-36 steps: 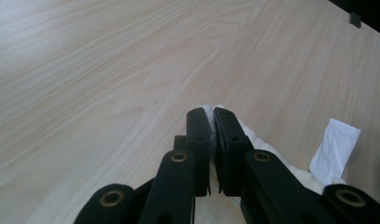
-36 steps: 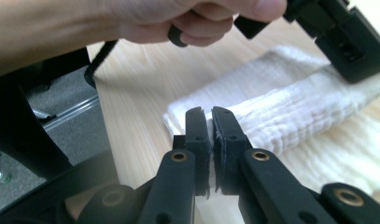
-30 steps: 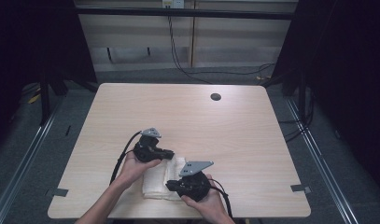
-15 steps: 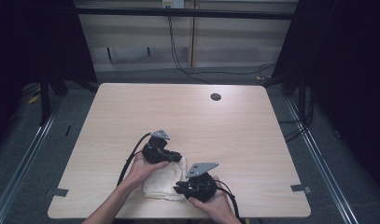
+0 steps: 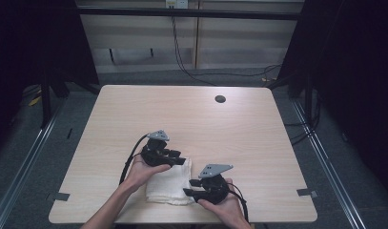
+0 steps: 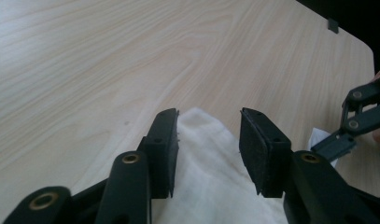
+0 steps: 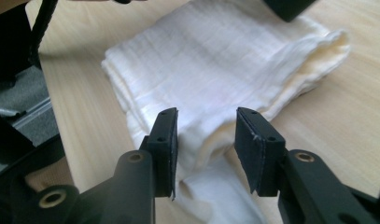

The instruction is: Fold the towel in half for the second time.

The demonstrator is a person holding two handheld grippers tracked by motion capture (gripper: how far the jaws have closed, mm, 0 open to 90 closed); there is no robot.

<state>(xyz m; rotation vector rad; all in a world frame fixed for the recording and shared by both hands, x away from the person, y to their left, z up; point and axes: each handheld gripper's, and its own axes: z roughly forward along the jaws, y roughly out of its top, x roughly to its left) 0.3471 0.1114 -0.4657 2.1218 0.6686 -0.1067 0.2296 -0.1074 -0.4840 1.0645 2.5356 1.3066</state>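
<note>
A folded white cloth of thin, ribbed fabric [image 5: 168,185] lies flat on the pale wood-grain table [image 5: 191,124], close to the near edge and a little left of its middle. Both hand-held grippers are at the cloth.

The left gripper [image 5: 178,161], black with a grey three-cornered plate on top, sits at the cloth's far edge, held in the person's left hand [image 5: 143,172]. In the left gripper view [image 6: 208,149] its two black jaws stand apart with a clear gap between them, and the cloth's far corner [image 6: 211,158] lies under and between them — nothing is pinched. The bare table stretches beyond, and the jaw tips of the other gripper [image 6: 337,142] come in at the right edge, just over a bit of white fabric.

The right gripper [image 5: 190,192], also black with a grey plate, is at the cloth's right near corner, held in the right hand [image 5: 220,202]. In the right gripper view [image 7: 204,140] its jaws are likewise spread, with the cloth's stacked, layered edge [image 7: 215,84] just ahead of and below them — whether the pads touch the fabric cannot be told. The folds show as several cream layers along the side nearest the table's right edge.

A small dark round hole [image 5: 220,99] sits in the table top near the far edge, well apart from the cloth.
</note>
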